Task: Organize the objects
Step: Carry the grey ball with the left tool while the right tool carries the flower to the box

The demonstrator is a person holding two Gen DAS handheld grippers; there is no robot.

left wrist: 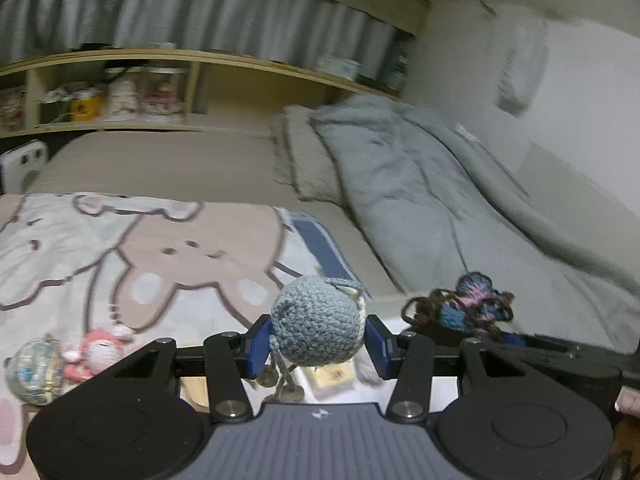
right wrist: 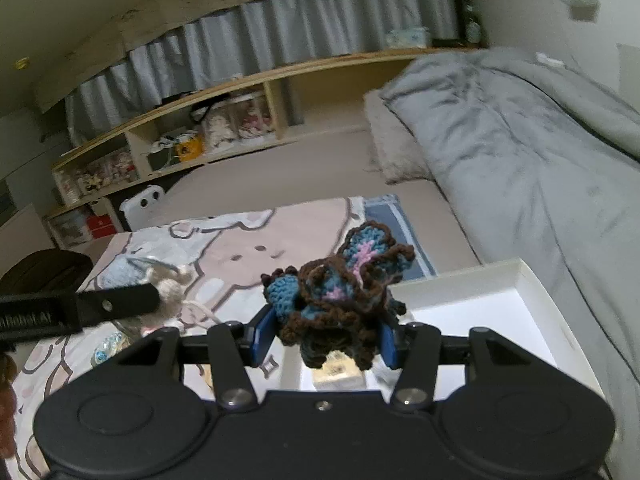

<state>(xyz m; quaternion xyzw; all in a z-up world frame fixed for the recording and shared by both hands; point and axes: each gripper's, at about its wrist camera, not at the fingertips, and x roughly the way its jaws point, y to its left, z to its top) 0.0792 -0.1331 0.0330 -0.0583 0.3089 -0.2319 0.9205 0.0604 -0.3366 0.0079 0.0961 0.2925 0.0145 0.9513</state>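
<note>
My left gripper [left wrist: 316, 344] is shut on a grey-blue crochet ball toy [left wrist: 316, 320] with dangling yarn legs, held above the bed. My right gripper [right wrist: 326, 340] is shut on a crochet butterfly [right wrist: 344, 288] in blue, pink and brown, held above the near edge of a white box [right wrist: 500, 300]. The butterfly also shows in the left wrist view [left wrist: 464, 308], to the right of the ball. The left gripper with the ball shows at the left of the right wrist view [right wrist: 120, 300]. A small tan object [right wrist: 338, 372] lies below the butterfly in the box.
A cartoon-print blanket [left wrist: 140, 248] covers the bed. A pink crochet doll [left wrist: 100, 352] and a glittery ball [left wrist: 34, 372] lie on it at the left. A grey duvet [left wrist: 460, 208] is piled at the right. Wooden shelves [left wrist: 120, 92] with jars stand behind.
</note>
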